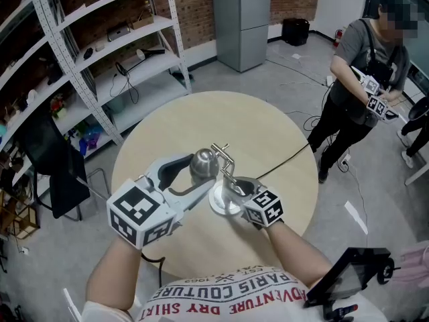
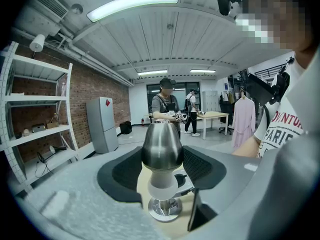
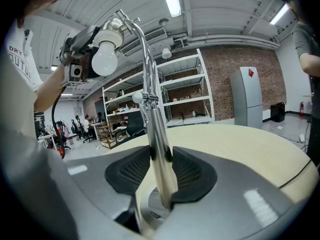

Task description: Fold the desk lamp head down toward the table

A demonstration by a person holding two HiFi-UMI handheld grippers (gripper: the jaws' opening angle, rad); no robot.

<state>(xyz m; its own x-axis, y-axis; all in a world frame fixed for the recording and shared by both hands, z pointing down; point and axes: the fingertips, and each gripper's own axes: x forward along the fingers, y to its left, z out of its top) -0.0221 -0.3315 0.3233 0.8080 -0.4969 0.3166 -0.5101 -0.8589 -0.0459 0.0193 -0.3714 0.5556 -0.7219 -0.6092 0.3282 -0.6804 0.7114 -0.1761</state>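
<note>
Head view: lamp head seemingly points downward.

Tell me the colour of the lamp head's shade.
The shade is brushed silver metal; clearest in the left gripper view.

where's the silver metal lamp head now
The lamp head is over the round beige table's middle in the head view, clamped in the left gripper, left of the chrome stem in the right gripper.
</note>
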